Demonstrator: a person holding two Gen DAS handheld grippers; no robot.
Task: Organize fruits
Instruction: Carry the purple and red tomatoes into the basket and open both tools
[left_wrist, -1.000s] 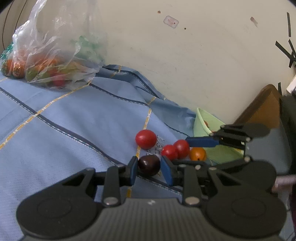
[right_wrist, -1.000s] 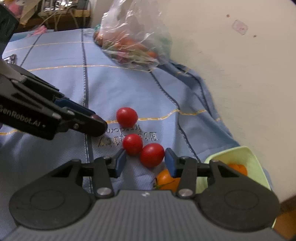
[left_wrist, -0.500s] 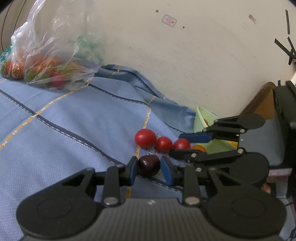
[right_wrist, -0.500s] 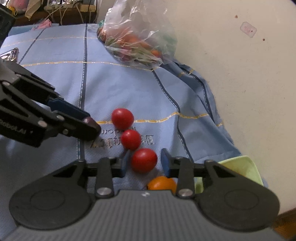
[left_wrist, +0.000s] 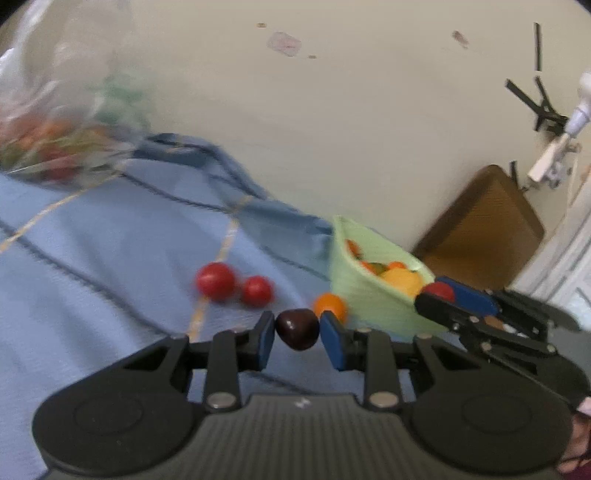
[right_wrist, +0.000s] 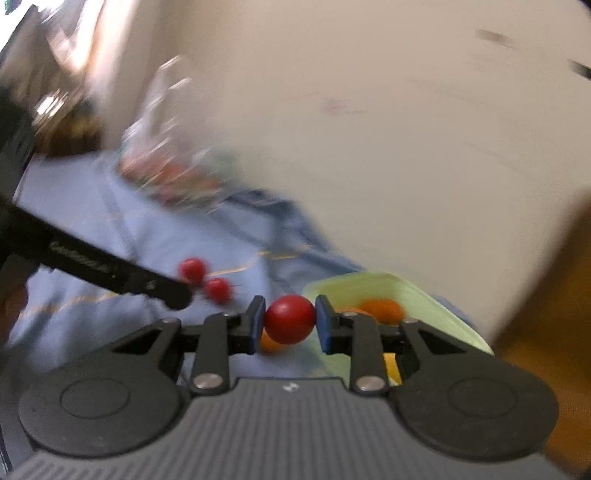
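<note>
Red tomato (right_wrist: 290, 323) clamped in right gripper (right_wrist: 289, 325).

Pale green bowl (left_wrist: 364, 295), blue cloth (left_wrist: 110, 236) with dark and yellow stripes, dark maroon fruit (left_wrist: 297, 328), red tomato (right_wrist: 290, 324)

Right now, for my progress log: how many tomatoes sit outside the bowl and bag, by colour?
Red tomato: 3, one in the right gripper
Orange tomato: 1
Dark tomato: 1, in the left gripper
Total: 5
</note>
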